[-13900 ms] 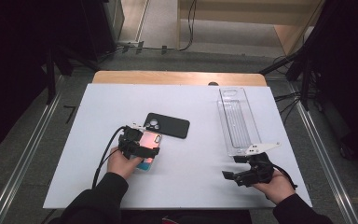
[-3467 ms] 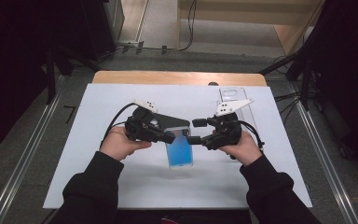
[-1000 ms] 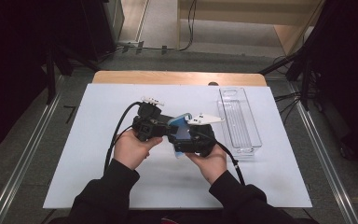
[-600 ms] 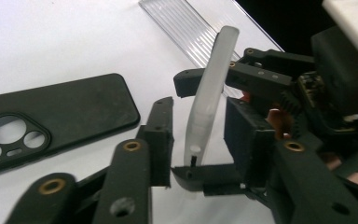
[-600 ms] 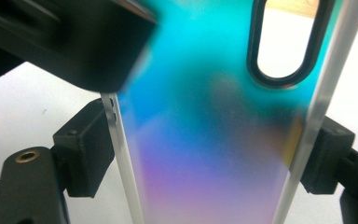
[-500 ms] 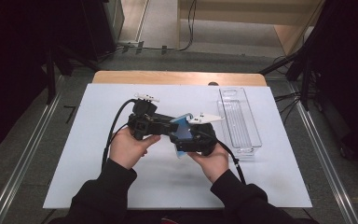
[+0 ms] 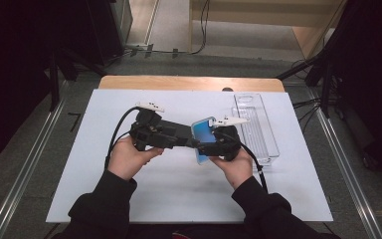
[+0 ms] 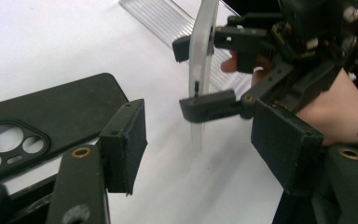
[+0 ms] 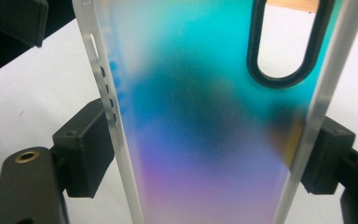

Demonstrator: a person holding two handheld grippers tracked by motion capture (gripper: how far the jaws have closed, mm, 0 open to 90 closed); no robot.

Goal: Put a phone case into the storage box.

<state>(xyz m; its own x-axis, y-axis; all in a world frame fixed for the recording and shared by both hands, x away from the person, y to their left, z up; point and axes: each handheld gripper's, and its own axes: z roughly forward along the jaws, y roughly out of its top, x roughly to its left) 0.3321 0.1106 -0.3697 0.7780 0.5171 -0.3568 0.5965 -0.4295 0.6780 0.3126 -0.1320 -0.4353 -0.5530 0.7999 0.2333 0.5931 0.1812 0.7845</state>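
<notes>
The right tongs (image 7: pixel 205 145) clamp the iridescent phone case (image 7: pixel 204 138) by its long edges, lifted above mid-tabletop (image 7: pixel 94 199). The left tongs (image 8: pixel 205 154) gape wide just left of it, over the black case (image 8: pixel 32 126). No readable writing shows.

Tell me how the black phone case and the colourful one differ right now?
The black phone case lies flat on the white table, untouched; the colourful phone case is held upright, clamped across its edges by the right hand-held gripper. The black one is opaque and matte; the colourful one is translucent, teal fading to purple. Both have camera cutouts.
</notes>
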